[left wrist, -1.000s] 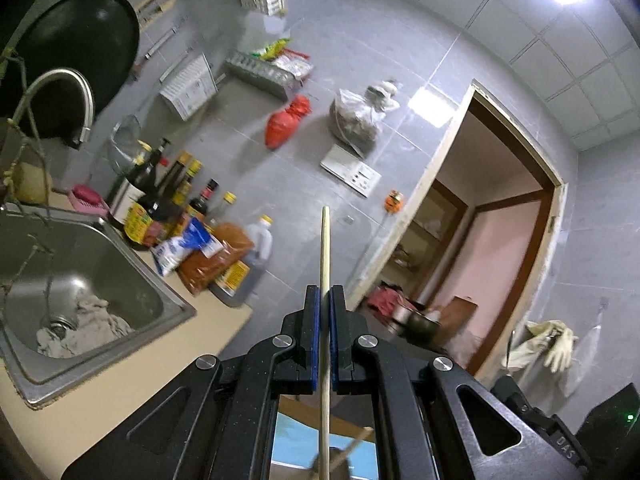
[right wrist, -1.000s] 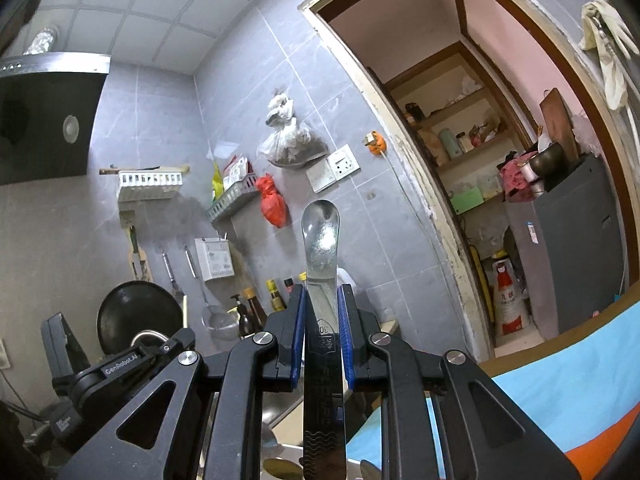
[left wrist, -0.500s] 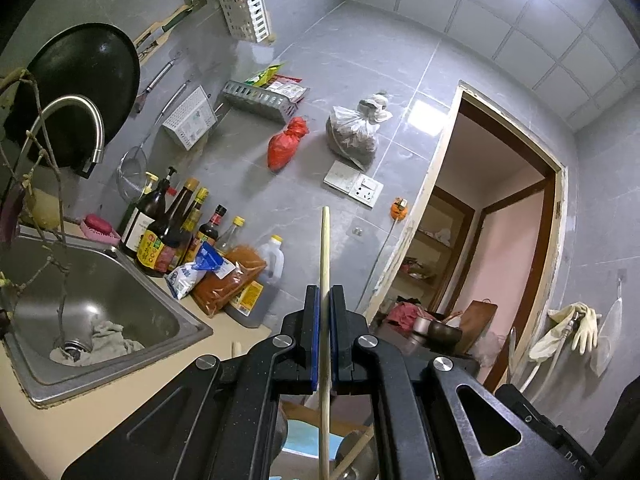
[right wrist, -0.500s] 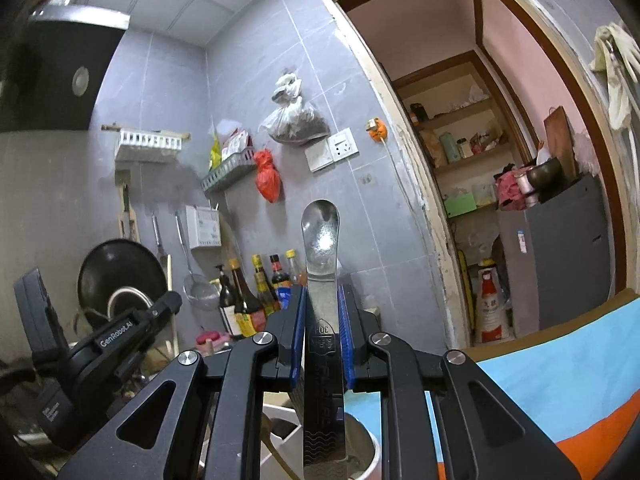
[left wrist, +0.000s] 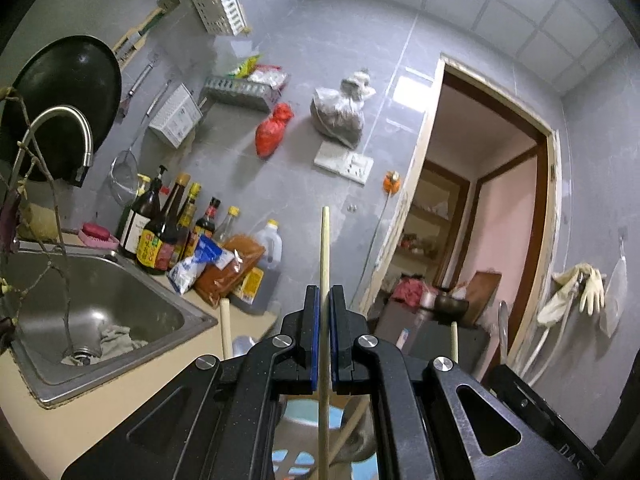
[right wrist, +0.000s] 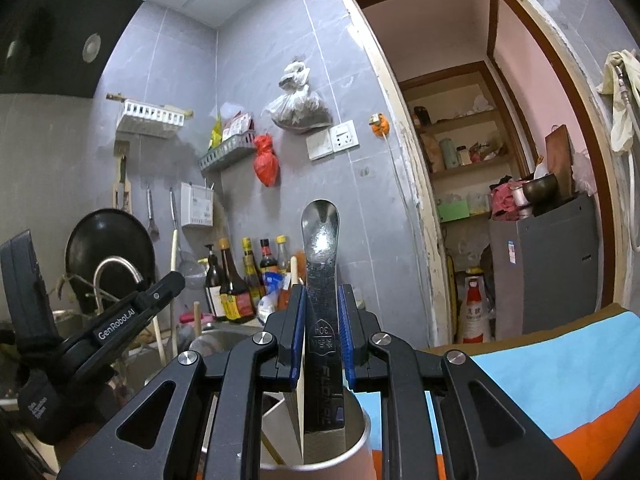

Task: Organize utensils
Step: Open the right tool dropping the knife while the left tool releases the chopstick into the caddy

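Reading from left to right, we held the left gripper [left wrist: 325,336] with its blue pads clamped on a single wooden chopstick [left wrist: 325,248], kept upright so that its lower end could drop straight into a container below; what lay beneath it was only partly visible through the jaws. On that side the sink [left wrist: 120,300] and the sauce bottles [left wrist: 160,236] stood apart along the counter, clear of the work. Further right, we closed the right gripper [right wrist: 322,334] on the flat handle of a steel spoon [right wrist: 321,240], bowl uppermost, its handle end already inside the rim of the metal cup [right wrist: 360,444]. We judged that the vertical grip served to stand each utensil in a holder, handle end down.
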{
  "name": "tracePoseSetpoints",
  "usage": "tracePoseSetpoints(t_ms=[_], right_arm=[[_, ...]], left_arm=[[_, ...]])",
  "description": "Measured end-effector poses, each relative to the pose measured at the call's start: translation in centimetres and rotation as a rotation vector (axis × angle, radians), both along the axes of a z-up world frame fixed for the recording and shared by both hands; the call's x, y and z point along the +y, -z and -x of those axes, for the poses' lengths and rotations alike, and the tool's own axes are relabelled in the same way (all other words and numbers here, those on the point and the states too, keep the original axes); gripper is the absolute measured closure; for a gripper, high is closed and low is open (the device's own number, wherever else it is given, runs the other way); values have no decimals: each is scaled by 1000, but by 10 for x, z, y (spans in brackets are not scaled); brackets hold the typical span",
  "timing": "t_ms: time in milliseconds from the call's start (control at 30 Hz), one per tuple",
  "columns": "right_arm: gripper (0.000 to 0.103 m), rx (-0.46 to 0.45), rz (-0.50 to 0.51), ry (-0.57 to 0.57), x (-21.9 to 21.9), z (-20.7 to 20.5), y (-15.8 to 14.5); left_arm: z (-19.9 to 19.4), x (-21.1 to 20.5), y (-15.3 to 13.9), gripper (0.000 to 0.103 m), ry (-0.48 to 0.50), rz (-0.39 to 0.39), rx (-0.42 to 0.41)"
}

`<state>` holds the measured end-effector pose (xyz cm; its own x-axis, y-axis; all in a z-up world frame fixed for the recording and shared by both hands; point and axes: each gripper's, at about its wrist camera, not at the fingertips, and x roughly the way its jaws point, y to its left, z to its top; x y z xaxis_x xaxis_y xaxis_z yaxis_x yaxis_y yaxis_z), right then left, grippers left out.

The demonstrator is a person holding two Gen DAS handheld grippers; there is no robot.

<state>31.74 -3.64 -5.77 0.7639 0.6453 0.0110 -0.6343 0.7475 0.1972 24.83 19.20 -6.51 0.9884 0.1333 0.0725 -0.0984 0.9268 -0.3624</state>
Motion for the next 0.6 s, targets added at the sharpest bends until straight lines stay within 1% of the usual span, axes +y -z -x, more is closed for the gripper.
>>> tracePoseSetpoints(t_ms=[200, 300, 367, 533, 600], right_arm=[[88, 28, 30, -10, -1, 1, 1], [88, 47, 39, -13, -2, 1, 1], [88, 60, 44, -11, -5, 2, 1], [87, 84, 52, -12, -15, 4, -1], [86, 90, 53, -8, -20, 5, -3]], left_arm=[[0, -5, 3, 100, 56, -26, 95], [-3, -10, 5, 99, 102, -36, 157], [-5, -13, 8, 93, 141, -30, 199], [4, -10, 11, 77, 143, 14, 223], [7, -9, 9, 74, 143, 32, 236]])
